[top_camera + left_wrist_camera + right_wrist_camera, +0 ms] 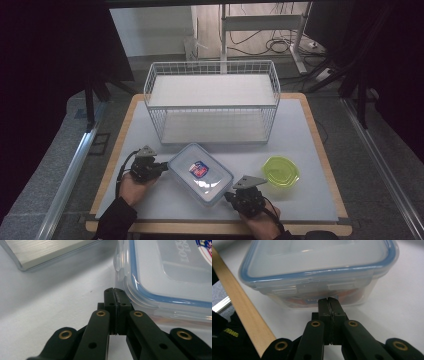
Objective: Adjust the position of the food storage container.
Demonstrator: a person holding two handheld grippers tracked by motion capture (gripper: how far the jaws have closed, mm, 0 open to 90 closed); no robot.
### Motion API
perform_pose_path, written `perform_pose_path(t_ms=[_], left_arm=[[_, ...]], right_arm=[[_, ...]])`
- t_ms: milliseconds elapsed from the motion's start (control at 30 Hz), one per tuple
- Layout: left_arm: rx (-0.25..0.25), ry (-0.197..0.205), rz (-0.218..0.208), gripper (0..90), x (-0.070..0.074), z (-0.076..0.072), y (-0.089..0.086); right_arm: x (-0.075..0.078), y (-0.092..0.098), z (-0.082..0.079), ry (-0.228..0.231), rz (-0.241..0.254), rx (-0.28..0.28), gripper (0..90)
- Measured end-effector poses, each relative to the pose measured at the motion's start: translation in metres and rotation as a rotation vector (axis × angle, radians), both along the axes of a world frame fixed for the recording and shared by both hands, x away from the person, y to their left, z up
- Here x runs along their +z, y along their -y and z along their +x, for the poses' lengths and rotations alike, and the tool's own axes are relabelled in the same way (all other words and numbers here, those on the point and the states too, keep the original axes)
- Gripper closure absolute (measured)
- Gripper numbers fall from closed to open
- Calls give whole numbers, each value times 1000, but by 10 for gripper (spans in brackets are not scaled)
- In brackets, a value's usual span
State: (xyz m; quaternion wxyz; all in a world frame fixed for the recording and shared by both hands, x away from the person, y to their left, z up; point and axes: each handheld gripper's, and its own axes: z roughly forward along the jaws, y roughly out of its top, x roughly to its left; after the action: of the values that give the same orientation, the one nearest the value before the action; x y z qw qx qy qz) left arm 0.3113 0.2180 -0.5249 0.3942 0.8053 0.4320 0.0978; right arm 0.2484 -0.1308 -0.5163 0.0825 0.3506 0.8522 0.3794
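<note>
Two closed tongs flank a lidded plastic box near the surface's front edge: left tongs seemingly touching it, right tongs at its near end.

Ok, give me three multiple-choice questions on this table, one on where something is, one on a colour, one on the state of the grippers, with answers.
1. Where is the wire basket relative to the box?
A. Behind it, farther from the person
B. On top of it
C. To its right, by the bowl

2. What colour is the bowl?
A. Red
B. Yellow-green
C. Black

3. How do the jaws of the two grippers stand?
A. Both wide open
B. Left open, right shut
C. Both shut with nothing between them

Answers:
1. A, since the high view shows the basket at the table's far side, beyond the box.
2. B, as it shows translucent yellow-green right of the box.
3. C, since the left gripper and right gripper each show their jaws pressed together at the box's edge.
</note>
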Motion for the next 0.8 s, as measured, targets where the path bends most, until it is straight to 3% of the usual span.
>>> perform_pose_path(t_ms=[100,433,600,700,800], left_arm=[[-30,-5,-6,900,0,-5,6],[-76,-4,9,899,6,-27,25],[-138,-10,5,845,5,-36,35],[-133,6,8,827,7,-38,34],[-110,19,12,811,8,-38,28]], right_arm=[[2,6,5,24,-44,-47,899],[6,27,25,47,-60,-143,900],[8,44,20,78,-62,-188,899],[8,60,19,107,-98,-242,899],[9,73,21,113,-86,-283,899]])
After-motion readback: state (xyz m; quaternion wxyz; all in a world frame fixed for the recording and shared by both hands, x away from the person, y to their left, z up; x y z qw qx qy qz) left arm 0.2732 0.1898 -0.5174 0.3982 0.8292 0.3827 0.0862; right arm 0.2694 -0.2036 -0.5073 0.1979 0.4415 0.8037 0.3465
